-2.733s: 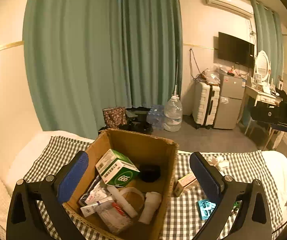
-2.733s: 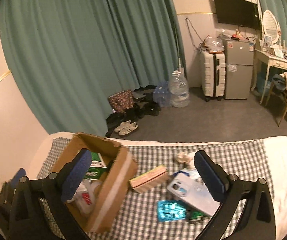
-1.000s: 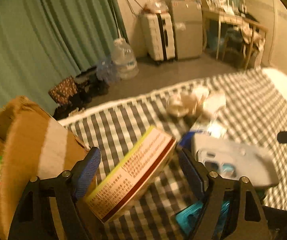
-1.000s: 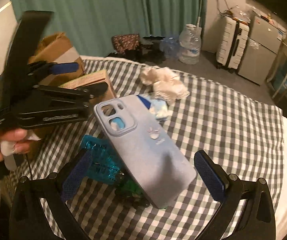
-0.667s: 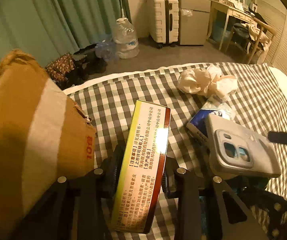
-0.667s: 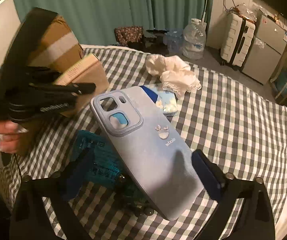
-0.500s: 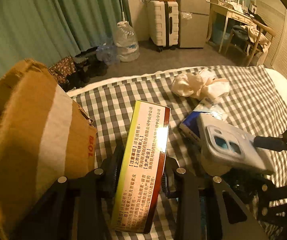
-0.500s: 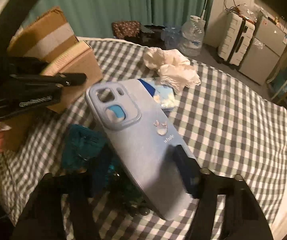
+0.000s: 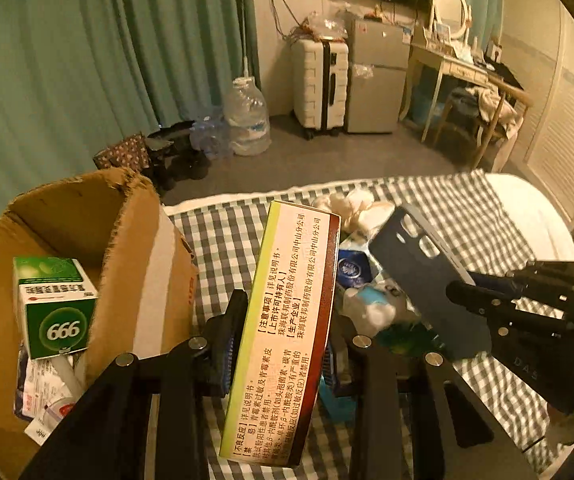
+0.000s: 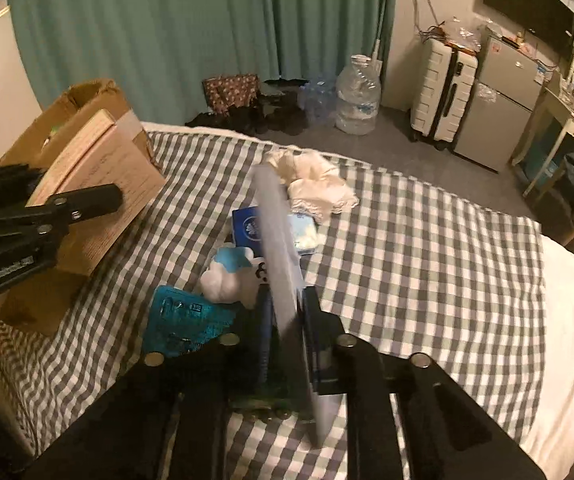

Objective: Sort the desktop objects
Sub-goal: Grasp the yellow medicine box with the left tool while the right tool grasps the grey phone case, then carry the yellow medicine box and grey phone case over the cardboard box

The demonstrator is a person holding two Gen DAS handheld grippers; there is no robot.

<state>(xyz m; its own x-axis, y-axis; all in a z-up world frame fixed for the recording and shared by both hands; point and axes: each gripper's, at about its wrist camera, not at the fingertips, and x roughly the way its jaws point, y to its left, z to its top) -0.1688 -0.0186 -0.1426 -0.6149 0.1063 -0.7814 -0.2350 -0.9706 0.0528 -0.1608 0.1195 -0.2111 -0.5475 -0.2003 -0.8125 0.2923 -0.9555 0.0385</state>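
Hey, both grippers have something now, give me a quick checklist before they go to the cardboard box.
1. Left gripper holds the medicine box: ok, jaws clamp its sides.
2. Right gripper holds the phone case: ok, jaws shut on its thin edge.
3. Cardboard box open at the top: ok.
4. Room inside it: cannot tell for sure; a green carton and packets already fill the visible part.
5. Phone case clear of the table clutter: ok, it stands tilted above the tissue pack and blue blister pack.
6. Grippers apart from each other: ok.
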